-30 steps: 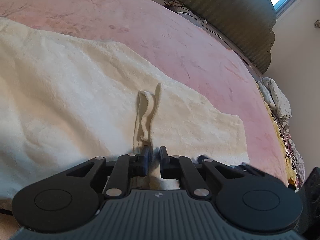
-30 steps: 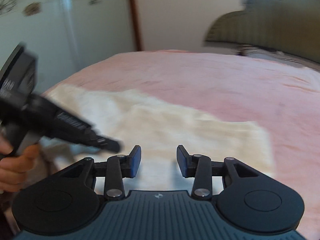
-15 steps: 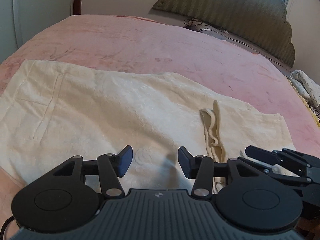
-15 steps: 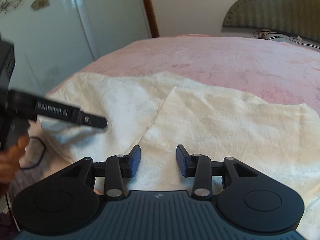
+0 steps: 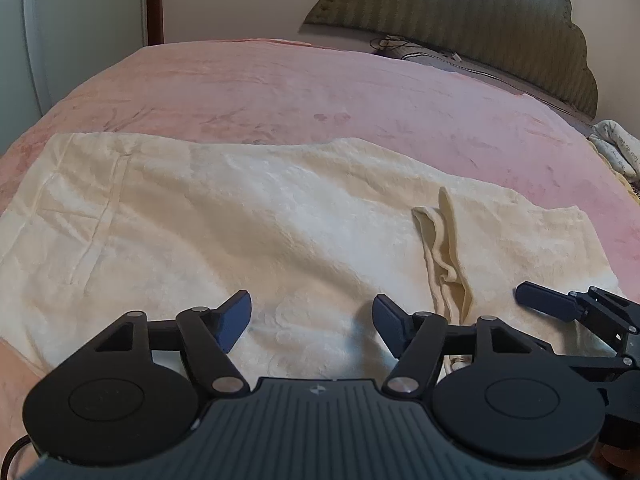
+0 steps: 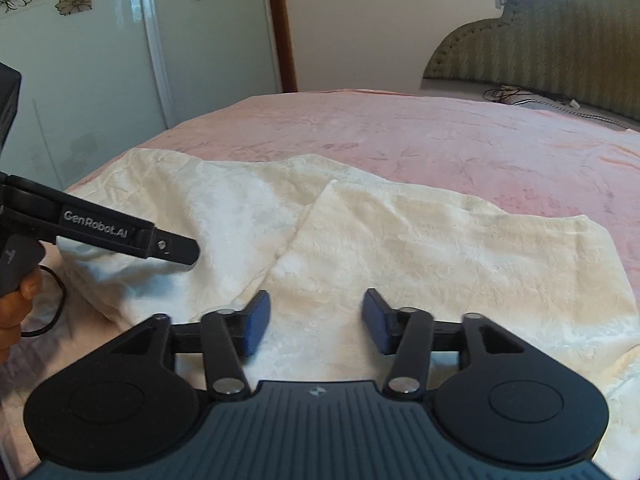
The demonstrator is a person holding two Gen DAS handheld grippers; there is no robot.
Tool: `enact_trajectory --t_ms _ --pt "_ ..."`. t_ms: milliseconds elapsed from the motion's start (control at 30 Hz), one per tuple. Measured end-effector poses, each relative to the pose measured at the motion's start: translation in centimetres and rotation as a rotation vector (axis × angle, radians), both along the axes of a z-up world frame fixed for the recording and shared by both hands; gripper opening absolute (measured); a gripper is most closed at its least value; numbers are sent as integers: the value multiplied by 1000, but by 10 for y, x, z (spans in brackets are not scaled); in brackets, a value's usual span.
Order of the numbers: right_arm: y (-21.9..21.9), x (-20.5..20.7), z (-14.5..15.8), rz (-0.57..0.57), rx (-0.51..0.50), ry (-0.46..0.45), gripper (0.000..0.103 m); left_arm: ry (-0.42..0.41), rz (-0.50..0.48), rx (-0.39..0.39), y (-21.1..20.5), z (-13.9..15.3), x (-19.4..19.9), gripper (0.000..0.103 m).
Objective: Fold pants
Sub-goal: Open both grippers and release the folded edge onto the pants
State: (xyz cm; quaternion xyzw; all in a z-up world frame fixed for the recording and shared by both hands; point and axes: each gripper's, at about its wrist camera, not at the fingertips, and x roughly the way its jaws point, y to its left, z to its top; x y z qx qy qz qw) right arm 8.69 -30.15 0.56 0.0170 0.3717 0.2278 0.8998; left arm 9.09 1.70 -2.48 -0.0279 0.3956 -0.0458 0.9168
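Both grippers hang apart over 1 pair of cream pants [image 5: 248, 224] spread on the pink bedspread [image 5: 280, 84].

Plenty is cut off here: in the left wrist view the right gripper [image 5: 540, 302] pokes in from the right edge with only 1 blue finger tip clear, and in the right wrist view the left gripper [image 6: 176, 246] enters side-on, its second finger hidden, with just part of a hand [image 6: 16, 304] at the frame edge. The near hem of the pants slips under both gripper bodies. The left gripper's 2 fingers have just been spreading, nothing between them but cloth lying below; the right gripper's 2 fingers have likewise just widened, empty, above the cloth. 1 loose drawstring [image 5: 444, 252] lies crumpled on the fabric. 1 padded headboard [image 5: 460, 28] stands behind; the small clutter beneath it is too tiny to make out.
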Motion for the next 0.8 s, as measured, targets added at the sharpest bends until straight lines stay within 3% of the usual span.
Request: enact_trajectory --t_ms 267,467,600,667,800 --pt "-1 -1 -1 -11 9 -9 60 -8 -15 34 -7 -4 -1 81" --pt "-12 -7 9 -84 -3 -56 65 -13 -28 54 -11 -6 -2 87" --pt "-19 -1 0 -109 -20 -7 66 -17 -32 61 -13 -8 -2 89" --pt "-16 -2 -1 -95 -41 -15 67 -19 -32 43 -11 -4 -2 87" --pt "-12 -3 7 -39 -46 -41 67 -16 -48 -72 -5 10 11 80"
